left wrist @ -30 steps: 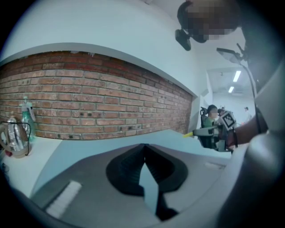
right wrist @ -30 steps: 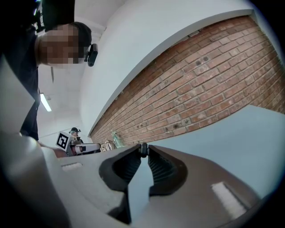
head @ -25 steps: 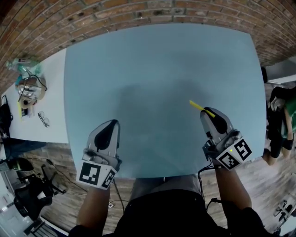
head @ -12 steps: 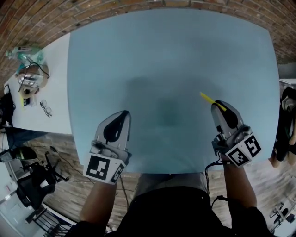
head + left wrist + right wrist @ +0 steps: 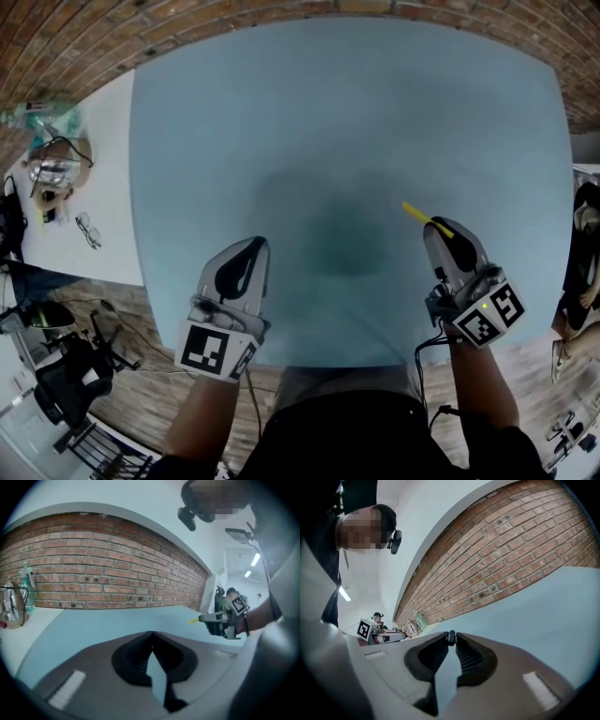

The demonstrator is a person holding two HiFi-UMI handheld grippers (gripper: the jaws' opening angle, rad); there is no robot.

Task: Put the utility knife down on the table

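Yellow utility knife (image 5: 418, 217) pinched at the tips of right gripper (image 5: 437, 231), over blue table (image 5: 328, 122). Left gripper (image 5: 251, 246) jaws together, empty. Step: carrying. Next needs lowering, then release.

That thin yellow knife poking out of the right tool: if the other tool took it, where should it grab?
Probably the bare yellow end of the utility knife, the only part showing past the right hand-held gripper, which is shut on the rest. It points forward and left over the table, so the left hand-held gripper should open and come in from the left.
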